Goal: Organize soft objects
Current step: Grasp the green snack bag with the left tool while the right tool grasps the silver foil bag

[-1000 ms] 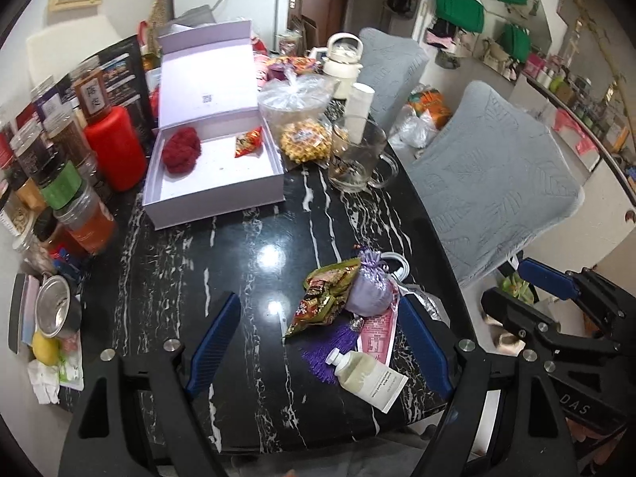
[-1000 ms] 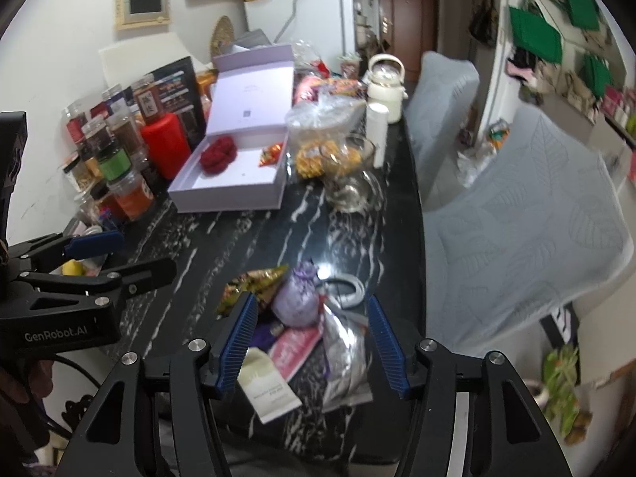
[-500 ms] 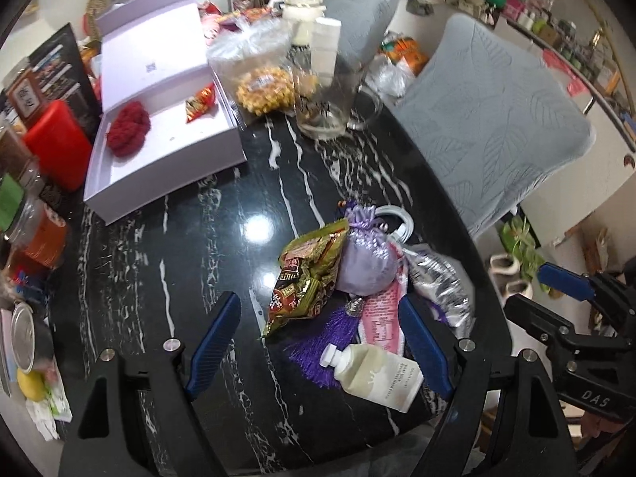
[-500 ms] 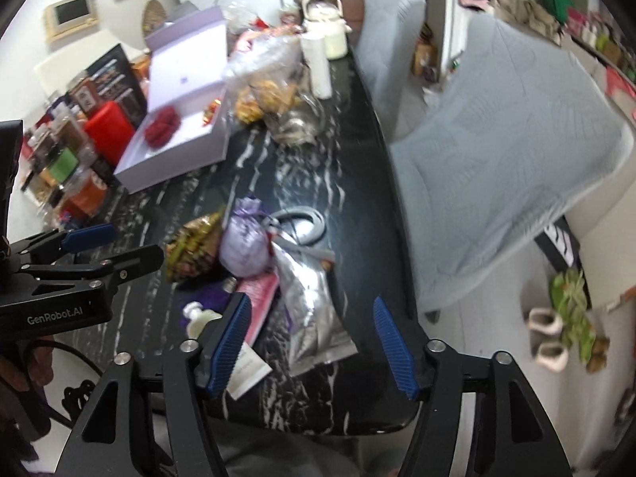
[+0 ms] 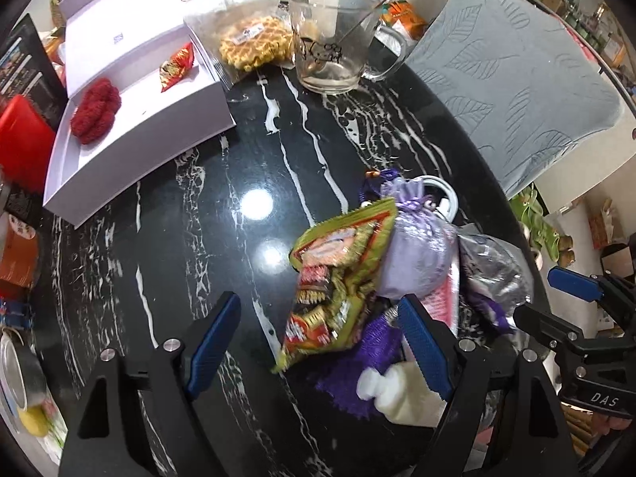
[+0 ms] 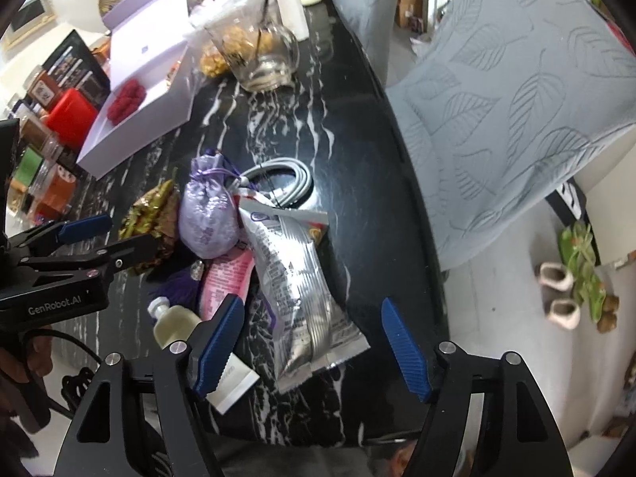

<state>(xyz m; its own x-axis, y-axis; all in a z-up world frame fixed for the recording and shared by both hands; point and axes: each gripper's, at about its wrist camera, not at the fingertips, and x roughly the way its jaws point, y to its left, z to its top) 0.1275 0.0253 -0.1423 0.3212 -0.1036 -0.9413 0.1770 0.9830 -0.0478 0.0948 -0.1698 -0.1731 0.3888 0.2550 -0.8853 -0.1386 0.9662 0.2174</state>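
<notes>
A pile lies at the near right of the black marble table (image 5: 190, 238): a green snack packet (image 5: 338, 278), a lavender drawstring pouch (image 5: 417, 250), a silver foil packet (image 6: 294, 278), a pink sachet (image 6: 226, 282), a purple tassel (image 5: 357, 361) and a small white bottle (image 5: 401, 393). My left gripper (image 5: 318, 342) hangs open just over the green packet's near end. My right gripper (image 6: 312, 342) straddles the silver packet's near end; its jaws are opening and the pads stay off it. At the far left an open lilac box (image 5: 151, 119) holds a red knitted piece (image 5: 95, 105) and a small red packet (image 5: 177, 65).
A coiled grey cable (image 6: 282, 183) lies behind the pile. A glass mug (image 5: 334, 51) and bagged waffles (image 5: 254, 41) stand past the box. Jars and a red canister (image 5: 20, 147) line the left edge. Grey-covered chairs (image 6: 516, 99) flank the right; slippers (image 6: 560, 294) lie on the floor.
Both grippers have come down and tilted steeply onto the pile, which now looks much larger. The right gripper's jaws have widened. The left gripper's jaws keep the same gap.
</notes>
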